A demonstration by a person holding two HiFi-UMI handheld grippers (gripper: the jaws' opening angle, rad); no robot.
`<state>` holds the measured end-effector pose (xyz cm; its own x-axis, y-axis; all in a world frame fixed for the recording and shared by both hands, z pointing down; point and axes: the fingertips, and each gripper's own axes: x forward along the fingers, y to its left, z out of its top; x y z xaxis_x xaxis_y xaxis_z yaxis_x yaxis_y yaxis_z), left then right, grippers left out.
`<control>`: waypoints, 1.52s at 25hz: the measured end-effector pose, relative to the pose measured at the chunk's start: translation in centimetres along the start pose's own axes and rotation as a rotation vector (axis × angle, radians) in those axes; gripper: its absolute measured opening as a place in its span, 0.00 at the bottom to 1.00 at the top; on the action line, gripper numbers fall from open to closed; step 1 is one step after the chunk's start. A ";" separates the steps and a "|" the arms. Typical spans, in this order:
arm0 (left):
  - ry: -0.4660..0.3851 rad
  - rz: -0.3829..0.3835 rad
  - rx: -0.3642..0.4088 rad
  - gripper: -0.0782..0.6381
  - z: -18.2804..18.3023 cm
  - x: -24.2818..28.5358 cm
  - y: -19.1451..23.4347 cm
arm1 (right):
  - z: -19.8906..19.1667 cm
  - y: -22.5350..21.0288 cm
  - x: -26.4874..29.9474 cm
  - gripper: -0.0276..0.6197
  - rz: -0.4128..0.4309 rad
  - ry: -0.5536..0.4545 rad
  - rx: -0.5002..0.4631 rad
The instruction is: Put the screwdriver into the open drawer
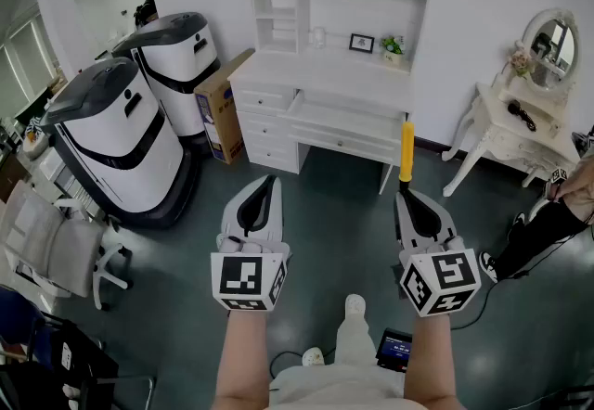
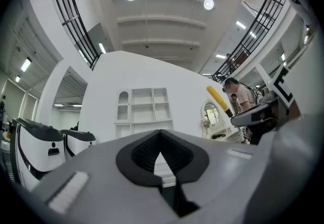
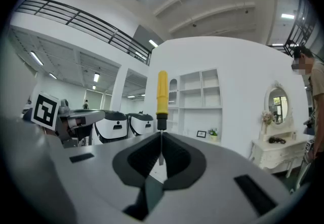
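Observation:
The screwdriver (image 1: 406,149) has a yellow handle and stands upright out of my right gripper (image 1: 406,192), which is shut on its thin metal shaft. In the right gripper view the handle (image 3: 162,91) rises above the closed jaws of the right gripper (image 3: 161,135). My left gripper (image 1: 270,181) is held level beside it, shut with nothing in it; in the left gripper view, the left gripper (image 2: 161,132) shows nothing between its tips. Ahead stands a white desk (image 1: 278,74) with a hutch; its middle drawer (image 1: 345,118) is pulled open, well beyond both grippers.
Two white-and-black machines (image 1: 121,139) and a cardboard box (image 1: 223,104) stand left of the desk. A white vanity table with a mirror (image 1: 520,121) is at the right, with a person (image 1: 557,213) beside it. A pale office chair (image 1: 46,250) is near left. A small black device (image 1: 394,348) lies on the floor.

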<state>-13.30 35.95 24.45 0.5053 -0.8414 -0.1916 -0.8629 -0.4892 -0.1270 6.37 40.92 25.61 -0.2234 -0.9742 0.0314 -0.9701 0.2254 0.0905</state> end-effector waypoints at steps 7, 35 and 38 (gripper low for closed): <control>-0.011 0.011 0.019 0.12 0.0 2.3 -0.6 | -0.2 -2.5 1.6 0.07 -0.002 -0.004 0.007; 0.006 0.109 0.008 0.12 -4.5 25.9 -1.7 | -2.5 -18.2 21.4 0.07 0.195 0.025 0.011; 0.016 0.123 0.012 0.12 -5.0 27.4 -1.7 | -2.8 -19.2 23.0 0.07 0.214 0.028 0.012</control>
<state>1.92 12.61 24.27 0.3955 -0.8984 -0.1909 -0.9179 -0.3795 -0.1156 20.11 14.26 27.33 -0.4219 -0.9034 0.0766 -0.9019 0.4268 0.0667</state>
